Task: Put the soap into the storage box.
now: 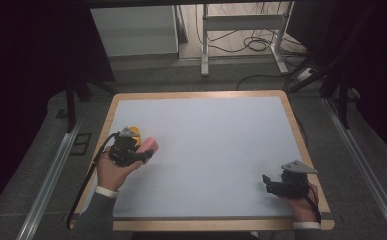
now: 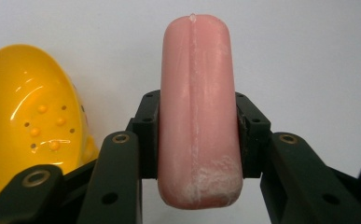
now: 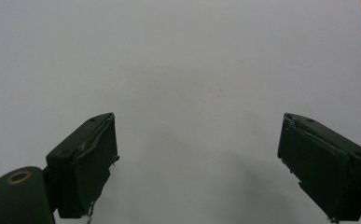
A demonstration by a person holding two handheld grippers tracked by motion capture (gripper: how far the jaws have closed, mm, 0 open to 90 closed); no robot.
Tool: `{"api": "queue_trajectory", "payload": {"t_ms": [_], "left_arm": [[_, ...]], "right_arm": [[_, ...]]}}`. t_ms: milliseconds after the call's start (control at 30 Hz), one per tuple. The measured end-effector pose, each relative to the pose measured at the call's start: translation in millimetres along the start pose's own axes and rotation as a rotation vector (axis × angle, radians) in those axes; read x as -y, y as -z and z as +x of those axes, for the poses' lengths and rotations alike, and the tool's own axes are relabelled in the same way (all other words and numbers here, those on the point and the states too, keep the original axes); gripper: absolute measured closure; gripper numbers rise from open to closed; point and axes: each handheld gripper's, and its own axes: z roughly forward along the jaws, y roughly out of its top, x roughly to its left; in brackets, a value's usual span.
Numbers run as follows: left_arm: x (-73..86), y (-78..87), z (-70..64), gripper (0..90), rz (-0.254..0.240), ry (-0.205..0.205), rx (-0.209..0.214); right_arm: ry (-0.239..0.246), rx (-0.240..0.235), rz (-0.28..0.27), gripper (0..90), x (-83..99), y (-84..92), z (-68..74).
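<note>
At the left edge of the table (image 1: 201,98), near its middle depth, the yellow cup (image 1: 134,132) lies mostly hidden behind the left gripper (image 1: 148,151) in the high view; just a sliver of yellow shows past the grey plate. In the left gripper view the yellow cup (image 2: 26,116) is cut off by the picture's left edge and by the black jaw in front of it; its open mouth faces the camera, with small holes and bumps on the inside, and it seems to lie on its side, though how it rests cannot be made out.

Just right of it, the pink soap bar (image 1: 149,144) sits clamped between the left gripper's (image 2: 197,135) jaws, both pads pressed flat on its broad sides. The pink soap bar (image 2: 198,112) stands on edge, a seam running down its middle and whitish scuffing at its near end. Whether it touches the white mat is not clear.

Far to the right, at the table's near right corner, the right gripper (image 1: 267,182) is held low over the mat in a hand (image 1: 301,199). The right gripper's (image 3: 197,163) jaws stand wide apart with bare white surface between them; their tips are cut off by the lower edge.
</note>
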Motion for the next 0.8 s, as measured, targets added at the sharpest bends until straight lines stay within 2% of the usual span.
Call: {"api": "queue_trajectory", "payload": {"t_ms": [667,800], "left_arm": [[-7.1,1.3,11.0,60.0,-0.015,0.022,-0.005],[-8.6,2.0,15.2,60.0,-0.017,0.031,-0.017]], "right_arm": [[0.002,0.004,0.004,11.5,0.3,-0.6,-0.1],[0.002,0.004,0.003,11.5,0.4,-0.3,0.0]]}}
